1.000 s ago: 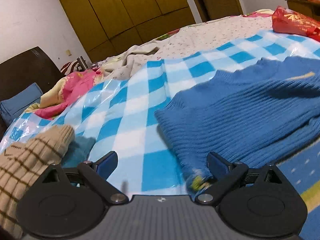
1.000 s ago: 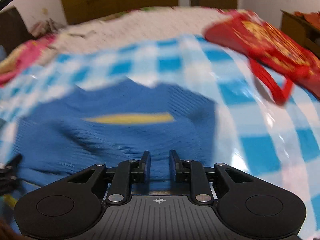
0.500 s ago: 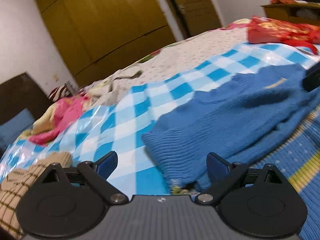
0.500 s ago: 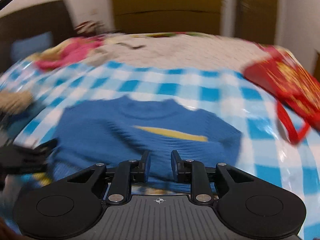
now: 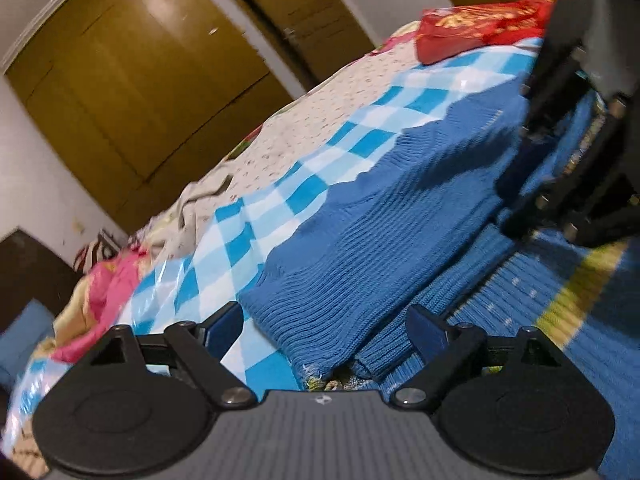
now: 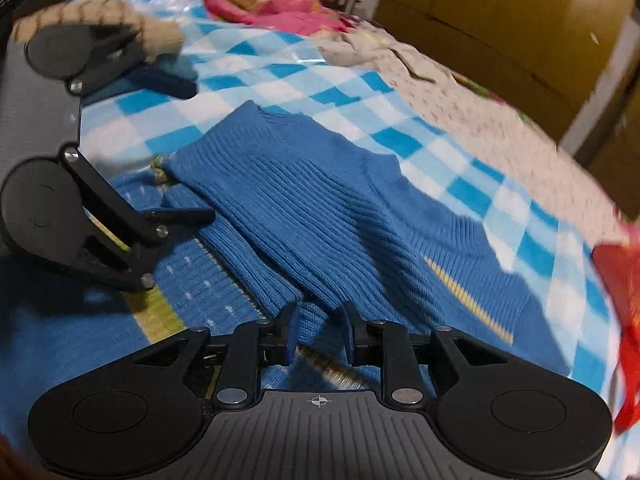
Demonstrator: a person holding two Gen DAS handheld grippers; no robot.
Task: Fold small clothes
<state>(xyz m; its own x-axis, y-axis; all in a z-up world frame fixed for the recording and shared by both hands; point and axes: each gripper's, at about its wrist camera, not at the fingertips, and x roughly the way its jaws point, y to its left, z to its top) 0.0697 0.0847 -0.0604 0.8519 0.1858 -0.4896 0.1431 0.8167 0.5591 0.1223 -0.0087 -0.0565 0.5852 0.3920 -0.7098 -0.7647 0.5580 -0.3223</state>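
A blue ribbed sweater [image 6: 320,208] lay spread on the bed, over a blue-and-white checked sheet [image 6: 404,140] with a glossy sheen. Part of the sweater was folded over on itself, so a ribbed layer sat on top of a lower layer that carried a yellow stripe and small white flecks. A second, thinner yellow line ran across the upper layer toward the right gripper's side.

The left gripper [image 5: 324,328] hovered low at the sweater's near edge with its jaws spread wide; the folded hem lay between the fingers, but neither pad pressed on it. The right gripper [image 6: 318,336] pointed steeply down at the opposite side of the garment. Its jaws had just been opening and stood a little apart, with a ridge of the blue knit between the pads; I could see no clear pinch on the cloth.

Each gripper showed in the other's view, at opposite sides of the sweater.

A beige knit garment with brown stripes [image 6: 104,16] lay beyond the left gripper. A pink bundle of cloth [image 5: 108,284] sat farther up the bed, and a red bag [image 5: 480,24] rested near the far corner. Brown wardrobe doors [image 5: 132,80] filled the wall behind the bed.
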